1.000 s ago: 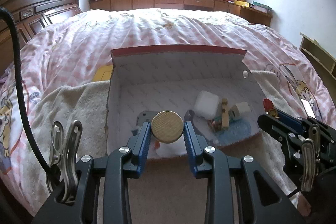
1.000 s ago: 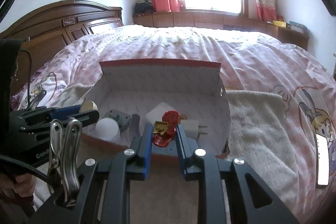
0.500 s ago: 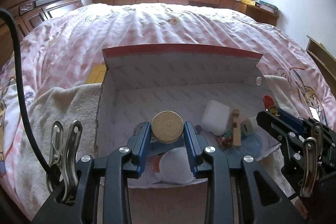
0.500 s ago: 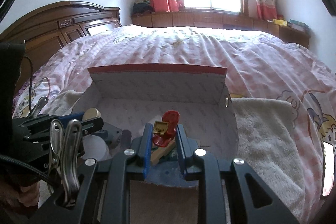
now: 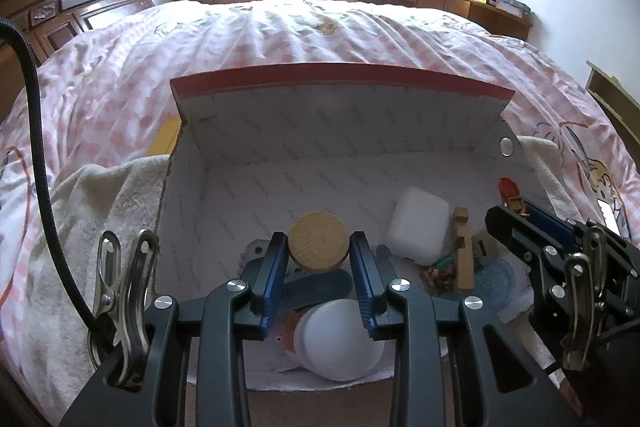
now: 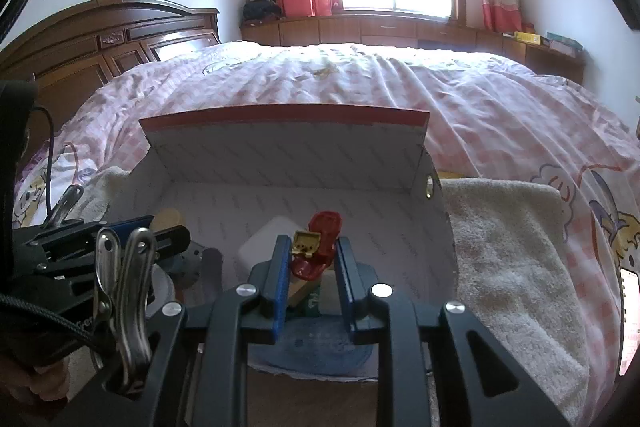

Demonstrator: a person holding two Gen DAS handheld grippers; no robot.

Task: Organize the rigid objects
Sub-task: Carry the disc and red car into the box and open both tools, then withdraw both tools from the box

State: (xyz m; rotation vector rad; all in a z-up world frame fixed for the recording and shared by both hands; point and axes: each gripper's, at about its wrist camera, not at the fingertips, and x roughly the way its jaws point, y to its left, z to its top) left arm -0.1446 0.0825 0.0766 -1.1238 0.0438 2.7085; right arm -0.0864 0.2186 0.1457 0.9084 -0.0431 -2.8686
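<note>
A white cardboard box with a red-edged back flap lies open on the bed; it also shows in the right wrist view. My left gripper is shut on a round wooden disc, held over the box's near left part. My right gripper is shut on a red and yellow toy, held over the box's near right part. Inside the box lie a white rounded case, a wooden stick, a white round lid and a blue disc.
A cream towel lies right of the box and another part to its left. The pink checked quilt covers the bed. A dark wooden headboard stands at the left. A yellow object peeks from behind the box.
Both grippers have moved forward over the box with their objects still held. The box and its contents look larger and closer.
</note>
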